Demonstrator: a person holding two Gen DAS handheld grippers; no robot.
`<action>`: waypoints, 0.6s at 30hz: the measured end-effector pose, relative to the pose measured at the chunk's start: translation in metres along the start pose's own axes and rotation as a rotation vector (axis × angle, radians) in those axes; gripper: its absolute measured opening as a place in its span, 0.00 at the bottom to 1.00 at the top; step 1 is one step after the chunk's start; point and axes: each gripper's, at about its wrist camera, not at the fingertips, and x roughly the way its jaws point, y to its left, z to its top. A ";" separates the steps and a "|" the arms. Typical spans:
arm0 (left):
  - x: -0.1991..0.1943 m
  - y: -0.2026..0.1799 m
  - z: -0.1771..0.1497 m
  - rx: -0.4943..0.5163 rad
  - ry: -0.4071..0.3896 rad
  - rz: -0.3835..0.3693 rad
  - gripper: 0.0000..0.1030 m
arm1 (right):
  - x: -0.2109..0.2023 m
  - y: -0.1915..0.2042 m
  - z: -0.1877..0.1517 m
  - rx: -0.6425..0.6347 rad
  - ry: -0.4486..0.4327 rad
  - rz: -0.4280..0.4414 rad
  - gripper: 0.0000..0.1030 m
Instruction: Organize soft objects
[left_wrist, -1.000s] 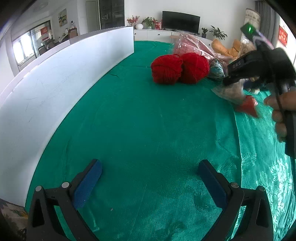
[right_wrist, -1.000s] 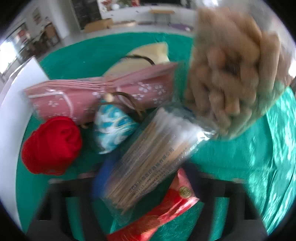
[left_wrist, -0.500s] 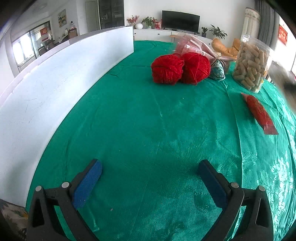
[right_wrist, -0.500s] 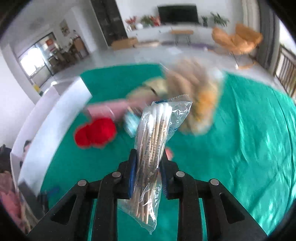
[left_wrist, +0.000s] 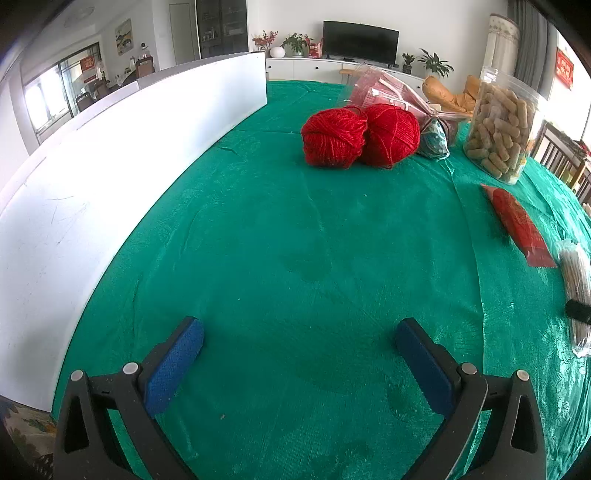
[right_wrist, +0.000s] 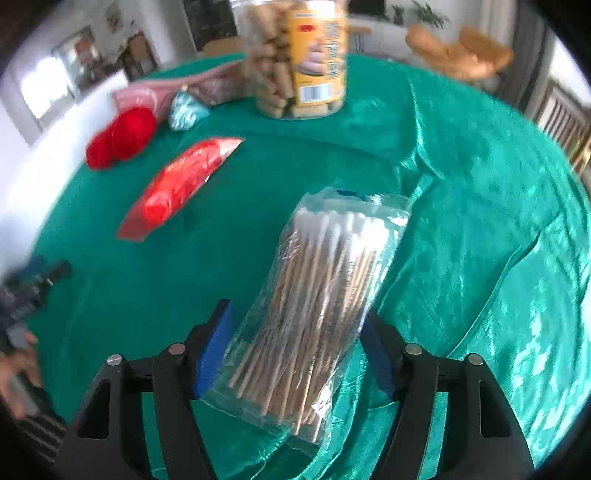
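Meanwhile, at the left of the green-clothed table (left_wrist: 280, 229), the left tongs (left_wrist: 299, 354) hang with their blue pads wide apart and nothing between them, above bare cloth beside a long white board (left_wrist: 110, 177). Farther across stand two red yarn balls (left_wrist: 360, 134), touching each other, with a pink zip bag (left_wrist: 384, 90) and a small teal pouch (left_wrist: 436, 140) behind them; what the bag holds cannot be made out. To their right a clear jar (right_wrist: 295, 55), upright, is packed with tan, pellet-like pieces, and a red foil packet (right_wrist: 181, 184) lies flat nearer the camera. At the right, the right tongs (right_wrist: 295, 354) have just been opening, and the cotton swab packet (right_wrist: 314, 302) sits between the parted pads, apparently released onto the cloth; whether either pad touches the wrapper cannot be told. The packet's long axis runs away from the tongs, tilted slightly rightward, white tips at the far end. The right hand is much the nearer to it; the left is well apart, so any regrasp would likely fall to the right, closing across the packet's narrow width. A person's hand (right_wrist: 14, 369) shows at the left edge of the right view.
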 end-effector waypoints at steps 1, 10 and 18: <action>0.000 0.000 0.000 0.000 0.000 0.000 1.00 | 0.000 0.007 -0.001 -0.024 -0.015 -0.032 0.73; 0.000 0.000 0.000 0.001 -0.002 0.002 1.00 | -0.006 -0.002 -0.019 0.054 -0.154 -0.048 0.82; 0.000 0.000 0.000 0.001 -0.002 0.002 1.00 | -0.013 -0.003 -0.025 0.059 -0.163 -0.052 0.82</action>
